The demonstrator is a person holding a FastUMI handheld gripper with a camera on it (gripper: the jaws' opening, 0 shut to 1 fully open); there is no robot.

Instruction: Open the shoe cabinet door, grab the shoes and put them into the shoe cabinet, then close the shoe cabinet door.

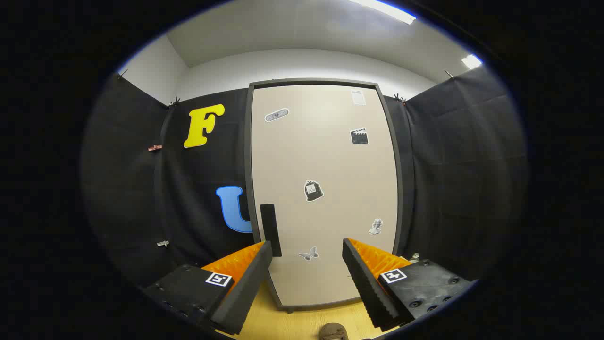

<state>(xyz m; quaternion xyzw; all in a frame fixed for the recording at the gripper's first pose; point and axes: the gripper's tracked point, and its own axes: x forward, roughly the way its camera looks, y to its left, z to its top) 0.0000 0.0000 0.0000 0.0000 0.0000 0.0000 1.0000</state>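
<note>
Booth: black cloth walls are standing around a pale wooden floor [283, 323], under a white ceiling.
Shoe cabinet [325, 189]: standing upright straight ahead of the tool, its beige door [330, 160] sitting shut inside a dark frame.
Handle [270, 230]: dark vertical bar lying near the door's left edge, just beyond the left finger's tip.
Stickers [313, 191]: several small ones are dotting the door.
Tool [306, 250]: fingers are standing wide apart, gripping nothing.
Floor item [333, 331]: a small brownish thing is peeking in low between the fingers; cannot tell what.

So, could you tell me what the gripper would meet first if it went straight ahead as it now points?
Probably the closed shoe cabinet door: the open gripper faces its lower panel, right of the dark handle, though depth is unclear.
</note>
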